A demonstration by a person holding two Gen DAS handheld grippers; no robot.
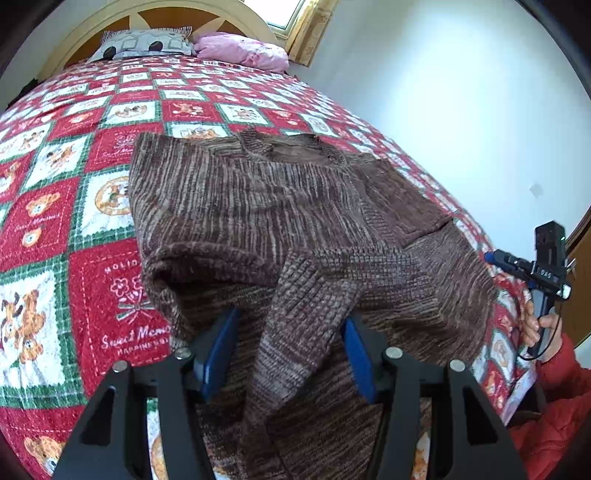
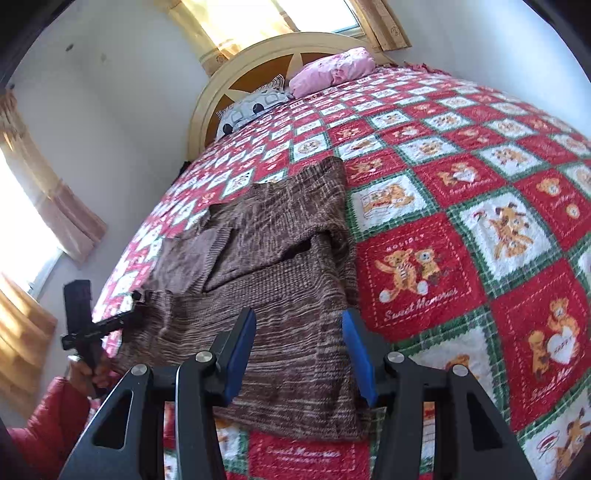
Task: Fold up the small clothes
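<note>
Lying partly folded on the red checked bedspread (image 2: 461, 258), the brown sweater (image 2: 280, 280) spans the near middle of the bed. Both claws hover with fingers apart: left gripper (image 1: 290, 354) straddling a sleeve, right gripper (image 2: 299, 354) over the near hem.

Brown knit sweater (image 1: 280, 206), sleeves folded in, on bedspread (image 1: 74, 206)

Your cameras take in a bed spread with a red, white and green teddy-bear quilt (image 2: 461, 206). At its head, a pink pillow (image 2: 332, 70) lies beside a black-and-white patterned pillow (image 2: 251, 107), both against a cream arched headboard (image 2: 258, 55). Yellow curtains (image 2: 207, 33) frame a sunlit window; white walls (image 1: 461, 110) surround you.
</note>
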